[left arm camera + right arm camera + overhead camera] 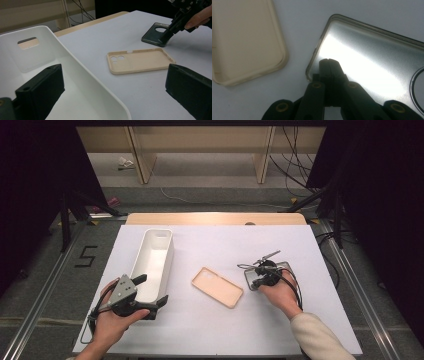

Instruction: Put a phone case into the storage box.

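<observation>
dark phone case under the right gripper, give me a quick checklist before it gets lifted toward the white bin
1. Right gripper shut on the dark phone case: jaws are closed at its near edge, but a rim between them cannot be seen. Cannot tell.
2. Case lifted off the table: not ok in the left gripper view, one end is raised, the other end rests on the table.
3. Beige phone case apart from the dark one: ok.
4. White bin has room: ok, the inside on view is bare.
5. Left gripper steadying the bin: not ok, jaws open astride its wall.
</observation>
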